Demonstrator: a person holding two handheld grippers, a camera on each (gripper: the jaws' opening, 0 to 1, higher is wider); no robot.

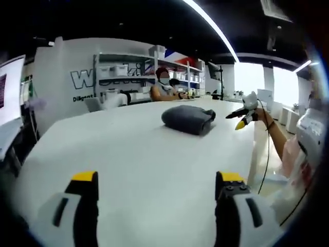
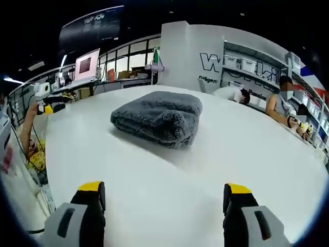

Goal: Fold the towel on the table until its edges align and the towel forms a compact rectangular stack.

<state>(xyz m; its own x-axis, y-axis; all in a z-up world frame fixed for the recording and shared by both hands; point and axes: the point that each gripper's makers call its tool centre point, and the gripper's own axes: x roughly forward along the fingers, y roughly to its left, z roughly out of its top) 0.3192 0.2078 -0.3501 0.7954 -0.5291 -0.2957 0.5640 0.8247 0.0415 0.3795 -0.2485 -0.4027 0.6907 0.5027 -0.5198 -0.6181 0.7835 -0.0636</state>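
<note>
In the left gripper view, the left gripper has its two yellow-tipped jaws spread wide, with bare white table between them; they hold nothing and touch nothing. The grey towel lies folded into a thick bundle well ahead of the jaws, toward the table's far edge and right of the middle. Its long axis runs roughly across the view, with a rounded fold at the left end and loose layered edges at the right. The right gripper comes in over the table's right edge in a hand, clear of the towel; whether its jaws are apart cannot be told from here.

In the right gripper view, the right gripper is also spread wide and empty above the table. The towel sits ahead, near the table's middle, as a compact stack, its long axis slanting from lower left to upper right, stacked folds facing the jaws
</note>
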